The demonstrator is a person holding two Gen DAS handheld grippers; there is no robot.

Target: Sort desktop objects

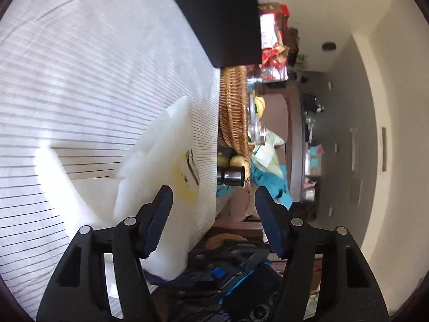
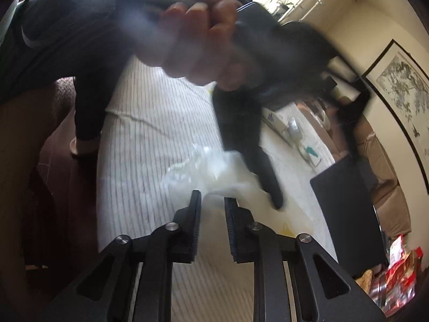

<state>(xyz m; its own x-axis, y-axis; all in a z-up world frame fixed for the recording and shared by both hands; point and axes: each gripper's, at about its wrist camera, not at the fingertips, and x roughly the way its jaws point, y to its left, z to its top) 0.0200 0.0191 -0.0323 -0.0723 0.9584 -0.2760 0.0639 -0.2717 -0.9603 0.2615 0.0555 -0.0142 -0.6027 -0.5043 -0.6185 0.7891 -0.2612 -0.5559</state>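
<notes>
Plainly, a crumpled clear plastic bag (image 2: 211, 169) lies on the striped worktop (image 2: 139, 145), just ahead of the right gripper (image 2: 213, 201), whose jaws stand narrow with nothing between them. In the left view the same white plastic (image 1: 161, 187) sits against the near finger of the left gripper (image 1: 213, 196), whose jaws are wide and not pressing on it. A hand (image 2: 193, 35) holds that gripper above the bag. The film looks light, limp and slippery; it would likely collapse and slide under a loose pinch. Best hold, I judge, is a bunched fold near its raised crumpled edge, not a flat single layer.
</notes>
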